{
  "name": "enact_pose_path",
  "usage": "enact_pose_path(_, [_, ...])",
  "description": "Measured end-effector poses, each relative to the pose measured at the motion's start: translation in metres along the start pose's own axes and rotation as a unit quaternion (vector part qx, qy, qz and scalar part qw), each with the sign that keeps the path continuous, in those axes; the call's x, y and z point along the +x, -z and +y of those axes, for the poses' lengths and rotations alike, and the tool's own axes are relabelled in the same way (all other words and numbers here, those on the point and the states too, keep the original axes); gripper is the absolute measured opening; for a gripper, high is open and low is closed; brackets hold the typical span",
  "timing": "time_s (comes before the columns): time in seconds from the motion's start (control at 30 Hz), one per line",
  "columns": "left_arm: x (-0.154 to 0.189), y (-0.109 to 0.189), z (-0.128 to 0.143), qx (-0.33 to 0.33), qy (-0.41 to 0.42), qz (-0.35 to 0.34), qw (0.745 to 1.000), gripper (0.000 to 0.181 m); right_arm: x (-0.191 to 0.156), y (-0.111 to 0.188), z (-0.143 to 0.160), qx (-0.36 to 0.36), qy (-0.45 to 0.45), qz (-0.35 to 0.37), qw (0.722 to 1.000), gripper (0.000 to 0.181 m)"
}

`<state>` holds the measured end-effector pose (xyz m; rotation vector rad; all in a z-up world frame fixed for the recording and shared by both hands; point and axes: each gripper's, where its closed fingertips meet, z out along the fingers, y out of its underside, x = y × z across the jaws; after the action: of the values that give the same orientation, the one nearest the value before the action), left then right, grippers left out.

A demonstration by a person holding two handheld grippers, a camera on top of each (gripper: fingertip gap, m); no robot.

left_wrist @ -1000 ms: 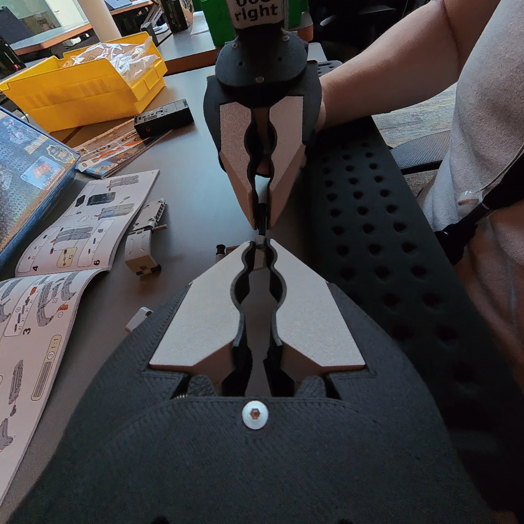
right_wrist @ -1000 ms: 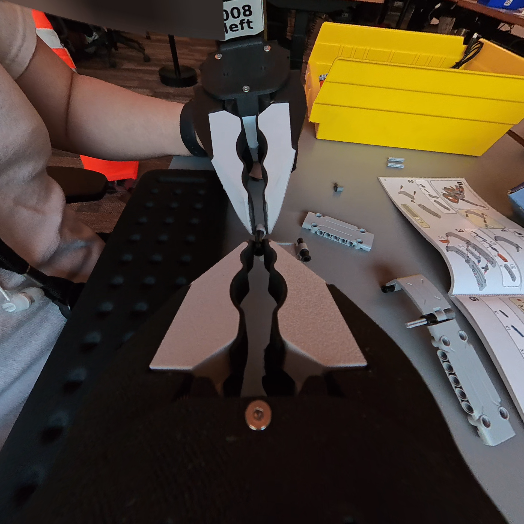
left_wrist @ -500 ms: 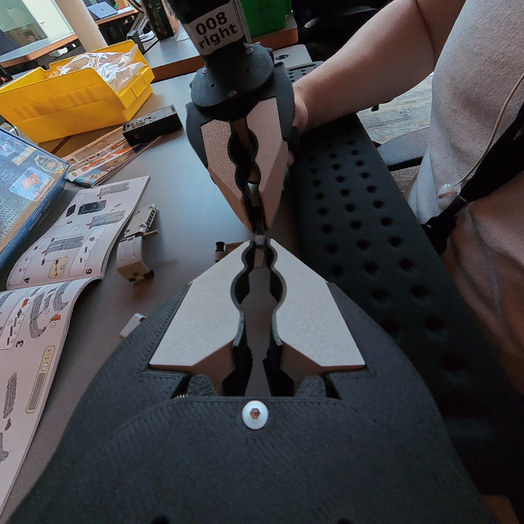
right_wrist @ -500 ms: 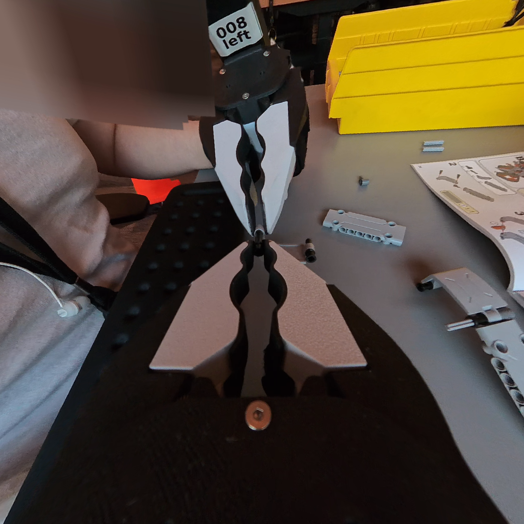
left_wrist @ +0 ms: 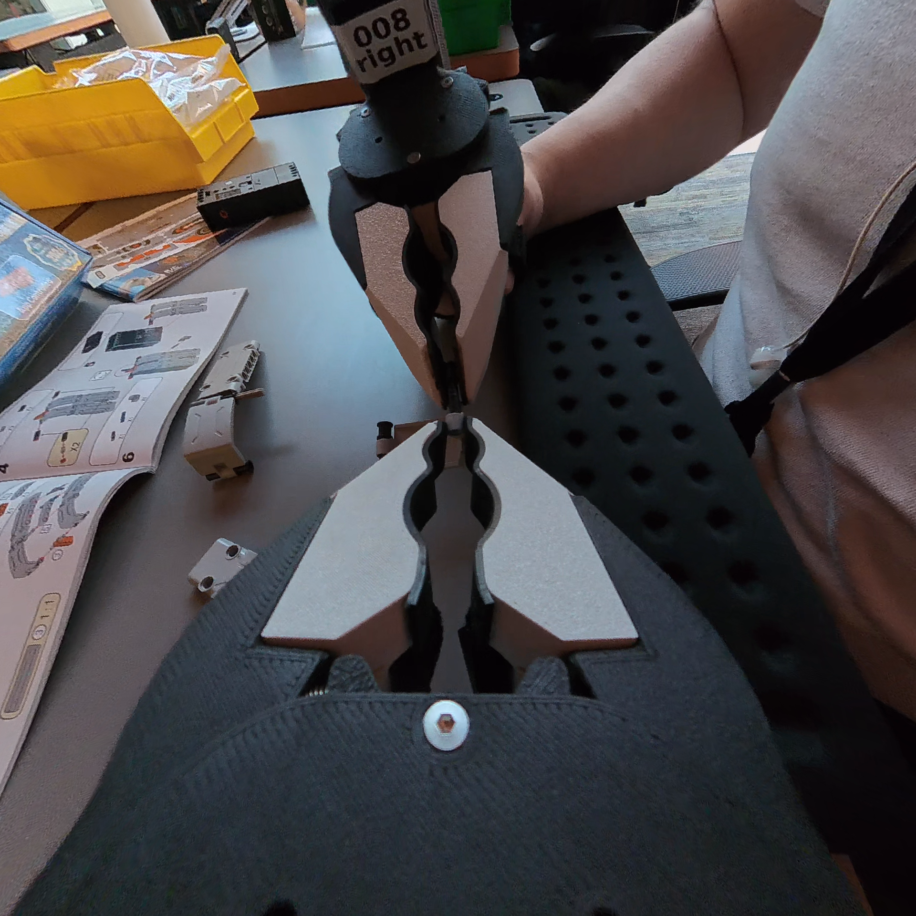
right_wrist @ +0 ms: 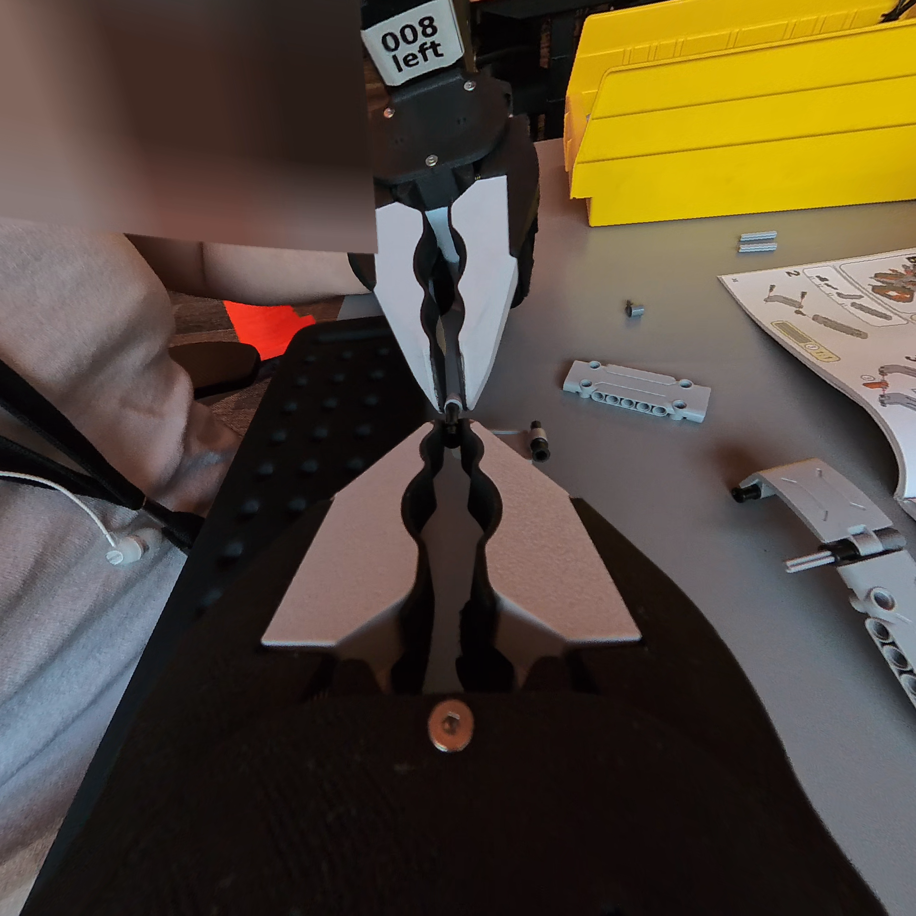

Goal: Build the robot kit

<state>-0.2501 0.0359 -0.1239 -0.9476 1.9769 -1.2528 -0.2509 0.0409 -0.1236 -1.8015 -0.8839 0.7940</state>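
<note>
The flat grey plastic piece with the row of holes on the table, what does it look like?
The flat light grey plastic building panel is a long rectangle with a round hole at each corner and a row of round holes along its near edge. It lies flat on the grey table, alone, with nothing touching it. A small black-and-grey connector pin lies nearby.

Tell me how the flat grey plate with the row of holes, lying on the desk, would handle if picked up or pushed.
The grey plate looks like rigid moulded plastic, so probably stiff and light. It lies flat on the desk, so a push would likely slide it rather than roll or tip it. Its low profile may make an edge pinch fiddly.
</note>
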Motion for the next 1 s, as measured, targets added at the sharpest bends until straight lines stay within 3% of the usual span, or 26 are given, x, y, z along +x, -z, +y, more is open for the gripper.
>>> enact_pose_path(0.5, [0.0, -0.001, 0.007, -0.023, 0.031, 0.012, 0.999, 0.005, 0.003, -0.004, 0.005, -0.021, 0.009, 0.024, 0.999, 0.005])
enact_pose_path(0.83, [0.007, -0.006, 0.014, -0.051, 0.022, 0.027, 0.998, 0.005, 0.0, -0.006, 0.02, -0.091, 0.121, 0.048, 0.987, 0.005])
enact_pose_path(0.9, [0.015, -0.007, -0.001, -0.01, 0.035, 0.055, 0.998, 0.004, -0.007, -0.016, 0.028, -0.121, 0.162, 0.041, 0.979, 0.006])
enact_pose_path(1.0, [0.018, -0.007, -0.002, -0.009, 0.042, 0.064, 0.997, 0.004, -0.008, -0.018, 0.027, -0.117, 0.173, 0.048, 0.977, 0.006])
